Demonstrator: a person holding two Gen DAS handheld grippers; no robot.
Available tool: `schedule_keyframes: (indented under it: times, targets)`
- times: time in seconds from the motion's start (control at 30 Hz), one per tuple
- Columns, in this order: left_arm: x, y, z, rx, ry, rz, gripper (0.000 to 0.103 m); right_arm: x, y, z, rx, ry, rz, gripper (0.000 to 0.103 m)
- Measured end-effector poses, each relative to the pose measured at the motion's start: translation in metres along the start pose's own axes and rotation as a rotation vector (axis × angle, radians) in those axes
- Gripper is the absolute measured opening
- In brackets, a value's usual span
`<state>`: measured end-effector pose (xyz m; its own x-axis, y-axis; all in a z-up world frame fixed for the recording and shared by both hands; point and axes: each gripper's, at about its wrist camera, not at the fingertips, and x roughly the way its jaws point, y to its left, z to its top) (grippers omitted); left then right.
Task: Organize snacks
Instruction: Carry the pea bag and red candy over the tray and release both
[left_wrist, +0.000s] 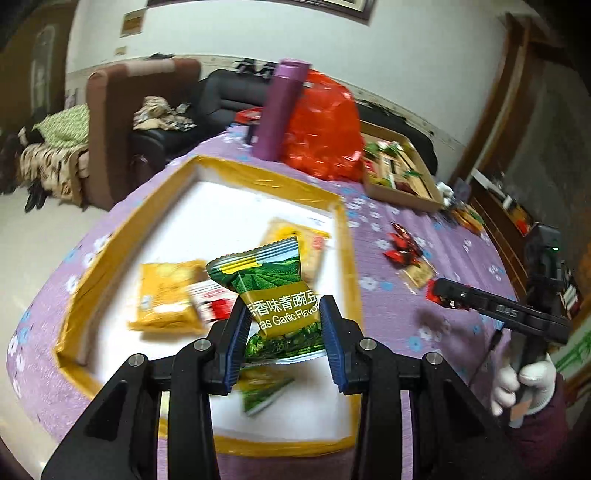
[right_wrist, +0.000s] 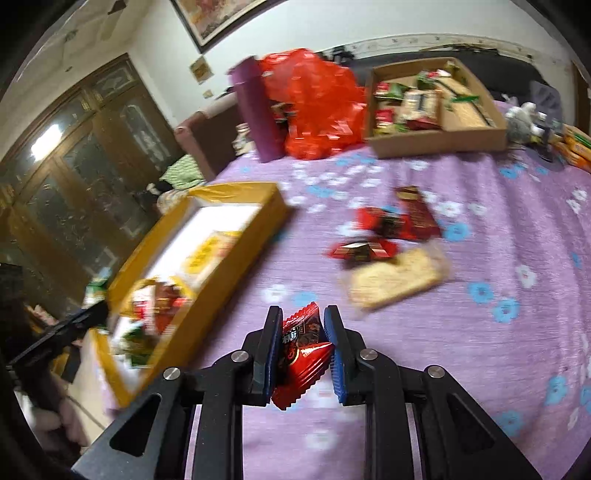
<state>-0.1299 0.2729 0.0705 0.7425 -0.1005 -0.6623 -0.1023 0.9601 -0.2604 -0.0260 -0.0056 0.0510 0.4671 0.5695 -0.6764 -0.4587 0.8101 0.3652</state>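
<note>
Snacks are split between two places: some already lie in the yellow-rimmed tray (left_wrist: 92, 280), filling the centre-left of the left wrist view, others remain loose on the purple flowered cloth (right_wrist: 480, 350). Left gripper (left_wrist: 284, 325) has its jaws clamped on a green pea packet (left_wrist: 275, 291), held over the tray's white floor, above two yellow packets (left_wrist: 166, 299) and another green packet at lower centre. Right gripper (right_wrist: 301, 343) has its jaws closed on a small red candy packet (right_wrist: 301, 354), held above the cloth just right of the tray's near wall. At centre-right of the right wrist view, red candies (right_wrist: 388, 225) and a clear-wrapped cracker bar (right_wrist: 395, 277) lie unsorted. A cardboard box (right_wrist: 443, 142) of mixed snacks sits upper right, next to a red plastic bag (right_wrist: 317, 107) and a purple cylinder (right_wrist: 255, 114). Risks, as judged: the pea packet is pinched near its lower half and could swing or slip, landing across the rim; the red packet is gripped at an angle and may twist free over the cloth. Both views are motion-blurred, so exact clearance to the tray wall cannot be read.
</note>
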Motion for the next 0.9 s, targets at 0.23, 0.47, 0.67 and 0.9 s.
schedule_keyframes:
  times: [0.23, 0.47, 0.67, 0.9]
  targets:
    - [0.003, 0.033, -0.008, -0.067, -0.002, 0.019, 0.036, 0.03, 0.065, 0.015, -0.046, 0.072, 0.101, 0.023]
    - [-0.01, 0.06, -0.01, -0.124, -0.027, -0.012, 0.036, 0.069, 0.11, 0.014, -0.089, 0.14, 0.114, 0.023]
    - [-0.025, 0.075, -0.012, -0.178, -0.074, -0.074, 0.055, 0.085, 0.127, 0.002, -0.1, 0.187, 0.127, 0.027]
    - [-0.036, 0.068, -0.012, -0.197, -0.09, -0.154, 0.066, 0.071, 0.131, -0.005, -0.097, 0.177, 0.144, 0.033]
